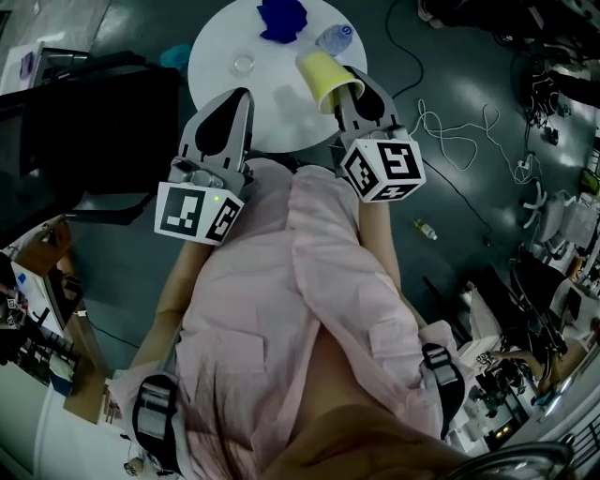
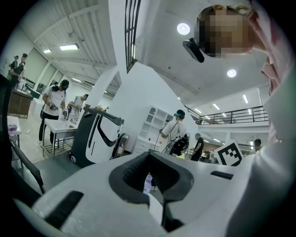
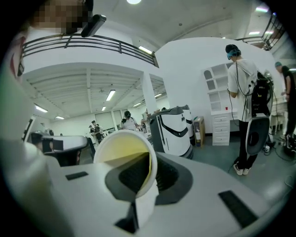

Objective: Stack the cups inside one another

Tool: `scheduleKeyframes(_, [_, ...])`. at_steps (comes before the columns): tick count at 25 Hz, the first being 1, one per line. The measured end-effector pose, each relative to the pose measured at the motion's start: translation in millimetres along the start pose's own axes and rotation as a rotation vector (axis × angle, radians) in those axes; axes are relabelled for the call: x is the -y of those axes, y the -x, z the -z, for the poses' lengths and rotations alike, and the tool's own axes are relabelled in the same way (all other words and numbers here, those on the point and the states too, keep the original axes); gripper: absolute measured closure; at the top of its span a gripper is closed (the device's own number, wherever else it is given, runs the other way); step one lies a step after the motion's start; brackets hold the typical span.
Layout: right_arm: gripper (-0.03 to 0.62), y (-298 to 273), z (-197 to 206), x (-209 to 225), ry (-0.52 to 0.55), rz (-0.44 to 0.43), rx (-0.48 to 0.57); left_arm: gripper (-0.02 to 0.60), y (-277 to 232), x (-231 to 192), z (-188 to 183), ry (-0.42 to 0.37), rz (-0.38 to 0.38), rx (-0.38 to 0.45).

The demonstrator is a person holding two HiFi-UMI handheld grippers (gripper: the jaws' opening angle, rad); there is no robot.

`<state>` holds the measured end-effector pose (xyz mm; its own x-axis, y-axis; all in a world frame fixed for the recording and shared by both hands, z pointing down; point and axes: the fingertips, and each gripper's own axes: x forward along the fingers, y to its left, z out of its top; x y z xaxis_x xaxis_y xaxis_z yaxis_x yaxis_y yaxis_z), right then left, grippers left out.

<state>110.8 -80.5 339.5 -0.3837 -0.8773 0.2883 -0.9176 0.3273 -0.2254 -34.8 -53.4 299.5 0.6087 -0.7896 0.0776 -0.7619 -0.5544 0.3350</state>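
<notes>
Yellow cup (image 1: 322,75): held tilted above the round white surface (image 1: 216,52), at its 3 o'clock edge, mouth toward the person. The right gripper (image 1: 352,94) has its fingers (image 3: 199,194) narrow, pinching the cup's wall at the rim, one inside and one outside.

Left gripper (image 1: 239,98): at the surface's 7 o'clock edge, fingers together with nothing between them.

On the surface: blue cloth (image 1: 281,19) at 12 o'clock, bottle (image 1: 335,39) at 2 o'clock, small clear round item (image 1: 244,64) at 9 o'clock.
</notes>
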Motion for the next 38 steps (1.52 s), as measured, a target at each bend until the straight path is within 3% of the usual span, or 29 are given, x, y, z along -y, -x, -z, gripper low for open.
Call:
scheduleKeyframes(19, [0.554,95.1,14.6,-5.7,-0.006,0.065,0.055,0.566,20.9,47.3,21.7,-0.01,0.059,-0.008])
scheduleKeyframes(27, [0.554,115.8,25.5,-8.8,0.017,0.098,0.054,0.566,24.9,61.2,25.7,-0.051,0.097,-0.028])
scheduleKeyframes(38, [0.554,108.0,27.4,-16.9,0.018,0.086,0.04,0.566,29.9,51.0,18.4,-0.06,0.064,-0.021])
